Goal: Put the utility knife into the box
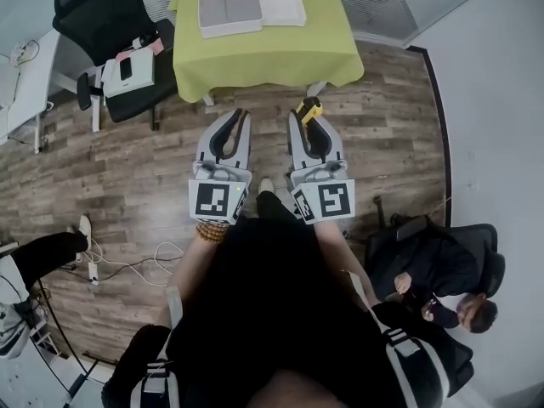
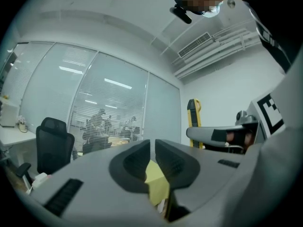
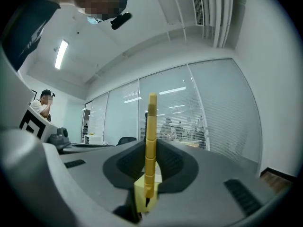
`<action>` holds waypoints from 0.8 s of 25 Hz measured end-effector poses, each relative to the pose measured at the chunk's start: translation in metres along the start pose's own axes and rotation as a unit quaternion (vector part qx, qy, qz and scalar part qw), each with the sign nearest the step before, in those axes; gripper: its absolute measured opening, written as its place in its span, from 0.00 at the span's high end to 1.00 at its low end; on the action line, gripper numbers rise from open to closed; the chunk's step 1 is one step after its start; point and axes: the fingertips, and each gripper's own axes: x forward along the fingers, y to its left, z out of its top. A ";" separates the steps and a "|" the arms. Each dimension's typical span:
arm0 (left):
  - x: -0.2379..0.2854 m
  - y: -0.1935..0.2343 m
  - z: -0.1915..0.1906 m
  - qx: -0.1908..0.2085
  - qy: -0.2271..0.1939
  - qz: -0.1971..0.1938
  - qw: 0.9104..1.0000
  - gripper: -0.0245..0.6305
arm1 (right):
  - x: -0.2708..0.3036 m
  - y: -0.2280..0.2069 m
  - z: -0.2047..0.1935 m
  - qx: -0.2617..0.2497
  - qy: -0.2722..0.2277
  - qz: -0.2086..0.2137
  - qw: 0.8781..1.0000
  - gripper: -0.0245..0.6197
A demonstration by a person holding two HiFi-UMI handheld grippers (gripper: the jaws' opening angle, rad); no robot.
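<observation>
Before green table (image 1: 272, 53), R gripper (image 1: 307, 117) clamping utility knife (image 1: 311, 107), L gripper (image 1: 239, 115) closed, empty.

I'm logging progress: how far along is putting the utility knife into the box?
Done: the right gripper is clamped on the yellow utility knife. In hand: it is held above the floor, short of the green-clothed table. Left: carry it to the box and release it inside. The left gripper is empty.
</observation>
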 end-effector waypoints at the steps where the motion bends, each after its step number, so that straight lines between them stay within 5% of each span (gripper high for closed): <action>1: 0.005 0.000 -0.001 0.002 0.002 0.003 1.000 0.90 | 0.003 -0.004 -0.001 0.001 0.000 0.002 1.000 0.88; 20: 0.072 -0.020 -0.022 0.016 0.024 0.045 0.999 0.93 | 0.032 -0.081 -0.022 0.022 0.008 0.052 0.998 0.88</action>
